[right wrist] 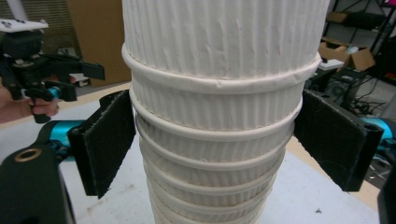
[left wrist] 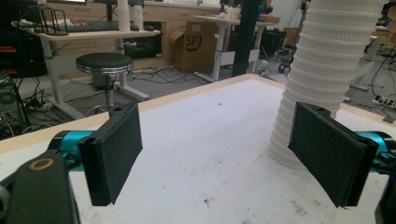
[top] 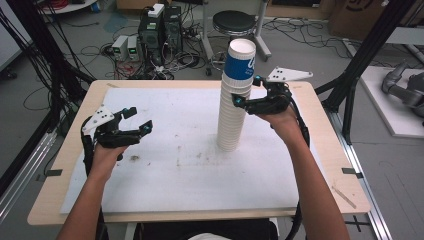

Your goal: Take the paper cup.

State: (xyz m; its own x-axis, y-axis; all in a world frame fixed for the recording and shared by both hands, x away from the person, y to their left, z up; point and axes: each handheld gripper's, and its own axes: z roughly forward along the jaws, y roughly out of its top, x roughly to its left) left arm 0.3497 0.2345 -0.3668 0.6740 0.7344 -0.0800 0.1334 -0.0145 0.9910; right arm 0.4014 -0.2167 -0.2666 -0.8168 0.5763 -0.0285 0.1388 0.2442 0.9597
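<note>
Scene: a person at a white-topped table (top: 165,175) works a tall stack of paper cups (top: 231,112), upside down and capped by a blue-banded cup (top: 239,62).
Stack position: it stands right of the table's centre, towards the far edge.
Right gripper (top: 248,91): jaws spread wide to either side of the stack's upper part; in the right gripper view the ribbed cups (right wrist: 219,112) sit between the pads (right wrist: 105,140), which are close beside the cups but do not appear to press them.
Left gripper (top: 134,120): jaws parted and empty, hovering over bare board well left of the stack; its own view has the stack's foot (left wrist: 299,140) off to one side.
Step in hand: apparently lining up to take hold of cups near the top.
Next move: likely closing squarely on one rim, gently enough not to crush the paper or tip the column.
Hard to make out: the blue cup's lettering is cut off; how many cups would lift together cannot be told.
</note>
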